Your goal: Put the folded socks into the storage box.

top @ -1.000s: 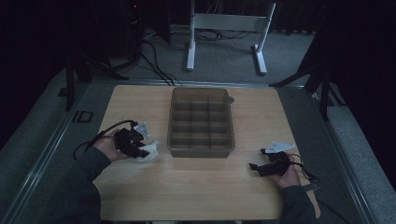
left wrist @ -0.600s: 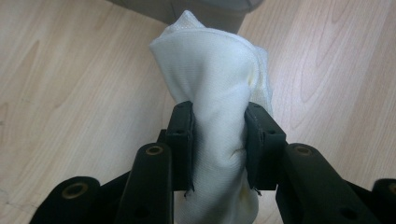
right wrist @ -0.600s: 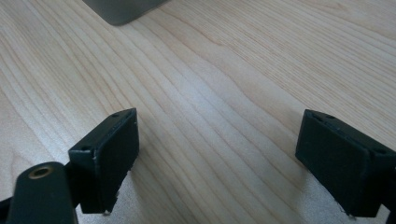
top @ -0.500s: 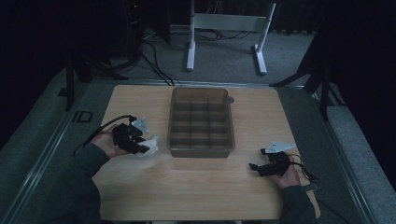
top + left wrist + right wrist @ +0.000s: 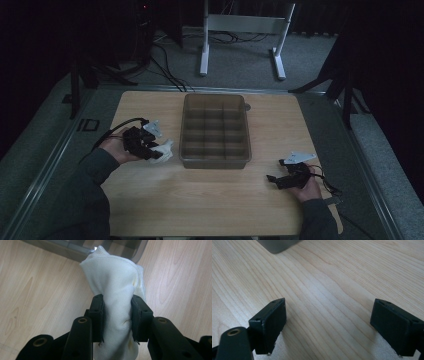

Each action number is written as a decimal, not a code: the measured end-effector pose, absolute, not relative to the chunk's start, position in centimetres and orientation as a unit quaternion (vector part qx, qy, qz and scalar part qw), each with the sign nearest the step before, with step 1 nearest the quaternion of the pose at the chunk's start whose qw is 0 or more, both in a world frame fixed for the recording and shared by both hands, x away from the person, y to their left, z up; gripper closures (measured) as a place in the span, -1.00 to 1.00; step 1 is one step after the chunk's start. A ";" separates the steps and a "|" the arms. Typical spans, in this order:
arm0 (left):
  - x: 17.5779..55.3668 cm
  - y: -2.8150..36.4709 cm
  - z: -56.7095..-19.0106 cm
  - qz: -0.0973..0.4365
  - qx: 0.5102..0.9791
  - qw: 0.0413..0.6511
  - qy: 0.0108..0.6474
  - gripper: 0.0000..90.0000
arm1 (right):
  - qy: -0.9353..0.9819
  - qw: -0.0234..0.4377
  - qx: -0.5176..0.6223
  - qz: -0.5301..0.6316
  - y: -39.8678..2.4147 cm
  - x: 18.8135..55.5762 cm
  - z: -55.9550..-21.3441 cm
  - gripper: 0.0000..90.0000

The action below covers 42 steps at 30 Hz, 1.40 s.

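A white cloth [image 5: 117,280] is bunched between the black jaws of my left gripper [image 5: 117,315], which is shut on it. From above, the left gripper [image 5: 147,147] holds the white cloth [image 5: 162,151] just left of a brown divided tray [image 5: 215,159] at the table's middle. My right gripper [image 5: 272,179] rests low at the front right of the table, a little apart from the tray. Its jaws [image 5: 329,327] stand wide open over bare wood, with nothing between them. The tray's corner [image 5: 277,246] shows at the top of the right gripper view.
The wooden table [image 5: 200,200] has free room in front of the tray and along its right side. A white frame stand [image 5: 240,35] and cables lie on the floor beyond the table's far edge. The room around is dark.
My left gripper has moved with the white cloth, first slightly away from me, then right toward the tray's left wall. The right gripper has stayed in place.
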<state>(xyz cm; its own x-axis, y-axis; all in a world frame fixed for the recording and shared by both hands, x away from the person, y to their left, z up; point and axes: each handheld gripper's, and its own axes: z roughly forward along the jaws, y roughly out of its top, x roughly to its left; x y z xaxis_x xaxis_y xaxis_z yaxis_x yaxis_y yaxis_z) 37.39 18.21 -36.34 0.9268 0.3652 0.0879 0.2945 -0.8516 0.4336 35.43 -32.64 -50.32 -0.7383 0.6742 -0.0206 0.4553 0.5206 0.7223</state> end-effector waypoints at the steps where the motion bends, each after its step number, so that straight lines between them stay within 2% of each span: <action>1: 37.4 18.2 -36.3 0.084 0.959 0.211 0.172 0.49 | 0.859 0.151 0.329 0.363 -32.6 35.4 -50.3 -0.71; 42: 39.1 14.2 -34.6 0.097 0.968 0.185 0.141 0.49 | 0.860 0.151 0.326 0.363 -32.7 35.4 -50.3 -0.71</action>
<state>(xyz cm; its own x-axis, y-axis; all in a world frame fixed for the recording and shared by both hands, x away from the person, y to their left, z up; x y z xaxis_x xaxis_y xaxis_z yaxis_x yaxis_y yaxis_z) 39.12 14.24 -34.59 0.9413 0.3091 0.1358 0.2374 -0.8919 0.3849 35.44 -32.66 -50.31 -0.7416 0.6705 -0.0234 0.4513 0.5244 0.7220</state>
